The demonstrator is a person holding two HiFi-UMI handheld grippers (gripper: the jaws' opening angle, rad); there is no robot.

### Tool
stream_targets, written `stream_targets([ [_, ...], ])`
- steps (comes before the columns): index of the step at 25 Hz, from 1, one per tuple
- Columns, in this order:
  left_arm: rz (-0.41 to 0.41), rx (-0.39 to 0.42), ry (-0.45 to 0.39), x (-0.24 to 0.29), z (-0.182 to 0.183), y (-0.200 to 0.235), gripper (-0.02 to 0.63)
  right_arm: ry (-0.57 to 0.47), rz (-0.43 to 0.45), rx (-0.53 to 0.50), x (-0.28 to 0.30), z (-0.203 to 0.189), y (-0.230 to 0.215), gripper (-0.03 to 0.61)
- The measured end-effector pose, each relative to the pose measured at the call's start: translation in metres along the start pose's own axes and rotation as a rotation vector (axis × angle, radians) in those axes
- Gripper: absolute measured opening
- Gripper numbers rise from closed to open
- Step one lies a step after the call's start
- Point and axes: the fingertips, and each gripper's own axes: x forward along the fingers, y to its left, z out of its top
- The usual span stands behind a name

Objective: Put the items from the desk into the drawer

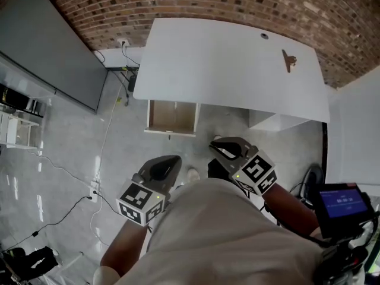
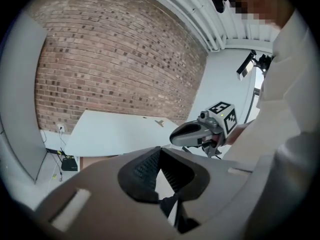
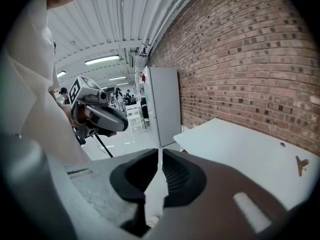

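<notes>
A small brown clip-like item (image 1: 289, 59) lies alone on the white desk (image 1: 225, 64), near its far right corner; it also shows as the item (image 2: 159, 122) and the item (image 3: 301, 165). Under the desk's left end an open drawer (image 1: 172, 116) shows a bare brown inside. I hold both grippers low in front of my body, well short of the desk. My left gripper (image 1: 171, 160) (image 2: 160, 150) is shut with nothing in it. My right gripper (image 1: 216, 148) (image 3: 160, 152) is also shut and empty.
A brick wall (image 1: 196, 2) runs behind the desk. A large grey panel (image 1: 53, 46) stands at the left, with a wall socket and cables (image 1: 124, 70) on the floor beside it. A white cabinet (image 1: 279, 121) sits under the desk's right side. A blue-screened device (image 1: 341, 200) is at my right.
</notes>
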Motion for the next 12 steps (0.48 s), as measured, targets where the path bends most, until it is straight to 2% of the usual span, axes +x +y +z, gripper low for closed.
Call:
stream_targets([
  [3, -0.031, 0.024, -0.006, -0.004, 0.003, -0.012, 0.008, -0.024, -0.003, -0.012, -0.005, 0.008, 0.01, 0.028],
  [12, -0.084, 0.004, -0.019, 0.001, 0.001, -0.02, 0.008, -0.023, -0.021, -0.043, -0.01, 0.013, 0.024, 0.028],
])
